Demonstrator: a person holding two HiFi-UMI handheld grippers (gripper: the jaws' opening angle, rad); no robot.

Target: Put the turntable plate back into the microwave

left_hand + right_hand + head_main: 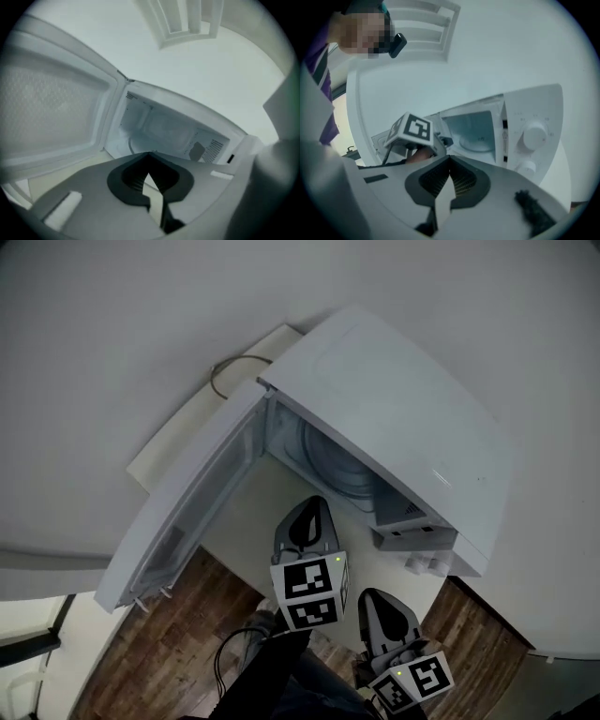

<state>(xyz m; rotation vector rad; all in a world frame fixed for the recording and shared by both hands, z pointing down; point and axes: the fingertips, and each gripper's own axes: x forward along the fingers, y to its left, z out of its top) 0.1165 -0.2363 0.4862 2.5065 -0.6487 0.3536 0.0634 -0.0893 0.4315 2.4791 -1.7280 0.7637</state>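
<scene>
At the far left, the door (183, 512) of the microwave (403, 418) is seen swung wide open. Just right of the door, the left gripper (312, 504) is held in front of the open cavity. Its jaws are pressed together and nothing is gripped between them. Inside the cavity, the plate (476, 143) is seen lying on the oven floor, apart from both grippers. Further right and nearer to the person, the right gripper (377, 596) is held below the front panel. Its jaws are also clenched, with nothing between them. Two knobs (424, 563) are seen on the panel to the right of the cavity. A wooden floor (169, 643) is visible below.
</scene>
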